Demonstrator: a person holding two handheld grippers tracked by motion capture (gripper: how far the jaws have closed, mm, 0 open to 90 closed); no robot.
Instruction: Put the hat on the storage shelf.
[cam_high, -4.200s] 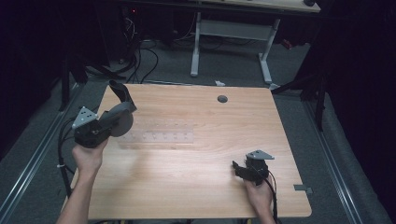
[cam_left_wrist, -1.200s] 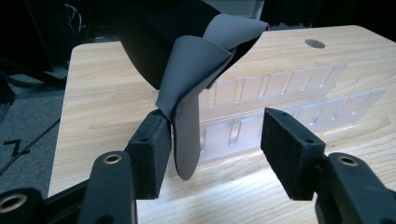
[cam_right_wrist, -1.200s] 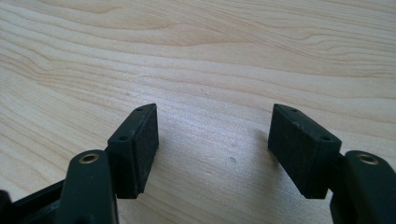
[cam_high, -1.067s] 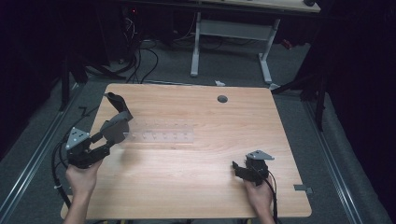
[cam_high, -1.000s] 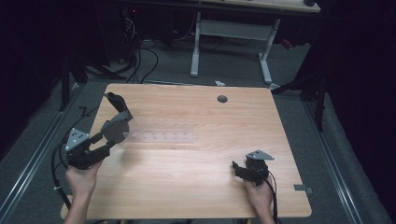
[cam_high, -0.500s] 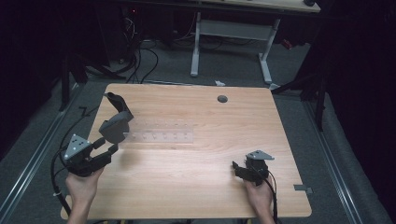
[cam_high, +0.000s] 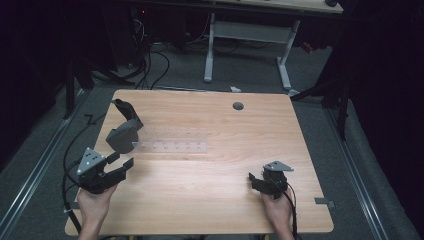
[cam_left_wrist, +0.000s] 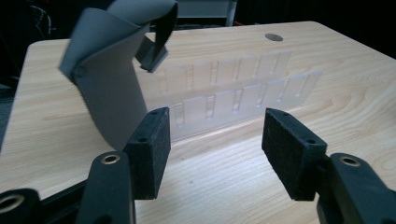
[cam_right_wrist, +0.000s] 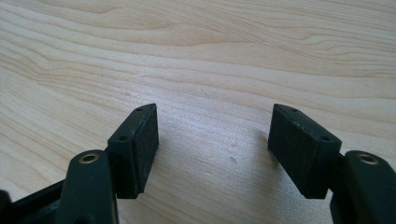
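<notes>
A grey, curved hard-shell object (cam_high: 122, 132) with a dark strap stands on the left part of the wooden table (cam_high: 225, 200). It touches the left end of a clear plastic slotted rack (cam_high: 172, 145). My left gripper (cam_high: 121, 161) hovers near the table's front left, a short way in front of the grey object, open and holding nothing. In the left gripper view the grey object (cam_left_wrist: 107, 88) rises just beyond the left jaw, and the clear rack (cam_left_wrist: 243, 98) lies past the open left gripper (cam_left_wrist: 215, 130). At the front right, my right gripper (cam_high: 254, 181) rests low, and the right gripper (cam_right_wrist: 212, 135) stands open over bare wood.
A round cable hole (cam_high: 238, 106) sits near the table's far edge. Behind the table stand the white legs of another desk (cam_high: 210, 50), with cables (cam_high: 150, 60) on the dark floor. A metal rail (cam_high: 35, 175) runs along the left side.
My left gripper has let go of the grey object, which earlier was lifted in it, and has drawn back toward the front left edge. The right gripper has stayed still.
</notes>
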